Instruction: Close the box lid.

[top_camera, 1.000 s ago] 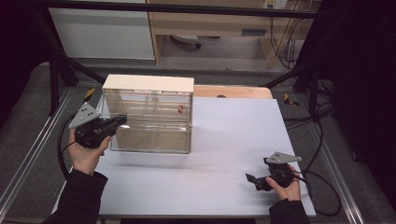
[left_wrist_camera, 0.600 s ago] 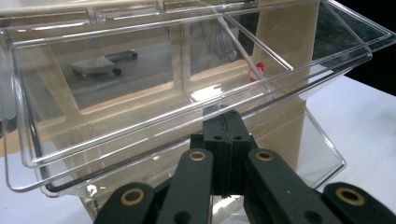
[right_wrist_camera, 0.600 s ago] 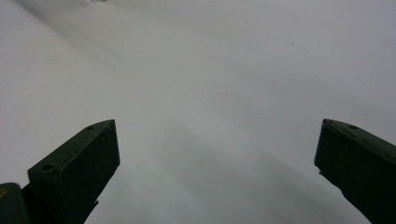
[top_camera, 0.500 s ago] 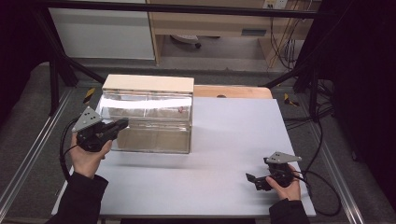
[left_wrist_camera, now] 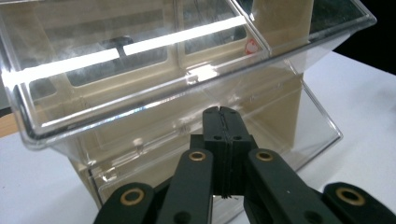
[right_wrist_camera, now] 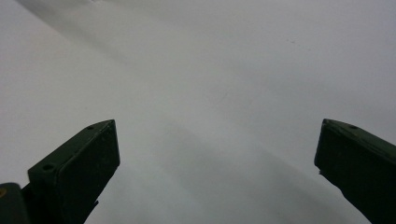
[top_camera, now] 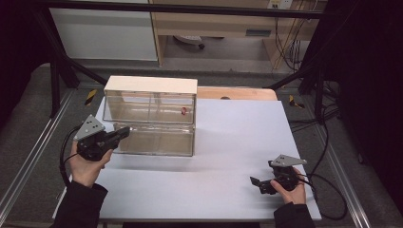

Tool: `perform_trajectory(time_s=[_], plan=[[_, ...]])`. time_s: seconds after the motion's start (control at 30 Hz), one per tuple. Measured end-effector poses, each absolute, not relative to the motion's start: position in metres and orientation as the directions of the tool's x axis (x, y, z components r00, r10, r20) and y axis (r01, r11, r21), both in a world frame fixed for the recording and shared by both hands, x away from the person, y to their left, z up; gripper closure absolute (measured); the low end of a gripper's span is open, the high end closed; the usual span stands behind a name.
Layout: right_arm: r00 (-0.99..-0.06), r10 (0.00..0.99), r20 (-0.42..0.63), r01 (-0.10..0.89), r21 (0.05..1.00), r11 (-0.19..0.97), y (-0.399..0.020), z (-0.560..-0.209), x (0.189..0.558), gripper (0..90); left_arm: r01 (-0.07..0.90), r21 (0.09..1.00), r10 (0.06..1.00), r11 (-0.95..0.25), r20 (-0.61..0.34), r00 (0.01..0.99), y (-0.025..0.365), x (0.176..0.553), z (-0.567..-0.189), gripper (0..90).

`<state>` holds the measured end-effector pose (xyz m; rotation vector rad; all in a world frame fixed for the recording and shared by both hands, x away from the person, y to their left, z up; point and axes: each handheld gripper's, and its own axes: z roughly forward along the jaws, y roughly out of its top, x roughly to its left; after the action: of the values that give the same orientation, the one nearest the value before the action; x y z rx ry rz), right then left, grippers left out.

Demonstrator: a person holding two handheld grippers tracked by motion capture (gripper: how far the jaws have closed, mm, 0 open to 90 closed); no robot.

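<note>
Both left gripper (left_wrist_camera: 223,154) jaws closed (empty) beside clear box (left_wrist_camera: 187,79); right gripper (right_wrist_camera: 215,168) open.

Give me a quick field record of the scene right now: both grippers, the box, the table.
left gripper: jaws shut, tips at the front left of the clear box
right gripper: jaws open, low over bare table, holding nothing
clear box: transparent two-tier bin unit with a pale wooden top, standing at the table's back left
red mark: small, on the upper tier's right compartment
table: white surface
</note>
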<state>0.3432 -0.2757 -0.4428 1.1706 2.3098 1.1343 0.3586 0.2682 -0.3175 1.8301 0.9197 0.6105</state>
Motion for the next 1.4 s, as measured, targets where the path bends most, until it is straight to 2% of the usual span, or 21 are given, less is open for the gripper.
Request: perform_trajectory(time_s=[0.07, 0.23, 0.53, 1.0, 1.2, 1.4], plan=[[-0.616, 0.784, 0.071, 0.537, 0.767, 0.353, -0.276, -0.443, 0.343, 0.6, 0.332, 0.908, 0.804, -0.256, 0.009, 0.595, 0.270, 0.355, -0.320, 89.4], [-0.616, 0.784, 0.068, 0.534, 0.768, 0.353, -0.276, -0.442, 0.343, 0.6, 0.352, 0.894, 0.792, -0.277, 0.005, 0.610, 0.275, 0.348, -0.332, 81.3], [-0.615, 0.785, 0.071, 0.533, 0.772, 0.348, -0.277, -0.442, 0.342, 0.6, 0.365, 0.877, 0.772, -0.314, 0.011, 0.636, 0.278, 0.333, -0.361, 52.8], [-0.615, 0.785, 0.074, 0.534, 0.771, 0.346, -0.277, -0.442, 0.341, 0.6, 0.453, 0.827, 0.767, -0.333, -0.042, 0.641, 0.282, 0.324, -0.413, 20.8], [-0.620, 0.781, 0.070, 0.533, 0.769, 0.354, -0.276, -0.443, 0.340, 0.6, 0.476, 0.813, 0.767, -0.336, -0.056, 0.639, 0.288, 0.324, -0.427, 11.6], [-0.623, 0.778, 0.074, 0.539, 0.762, 0.359, -0.275, -0.444, 0.339, 0.5, 0.483, 0.800, 0.766, -0.356, -0.046, 0.641, 0.291, 0.326, -0.437, 9.8]])
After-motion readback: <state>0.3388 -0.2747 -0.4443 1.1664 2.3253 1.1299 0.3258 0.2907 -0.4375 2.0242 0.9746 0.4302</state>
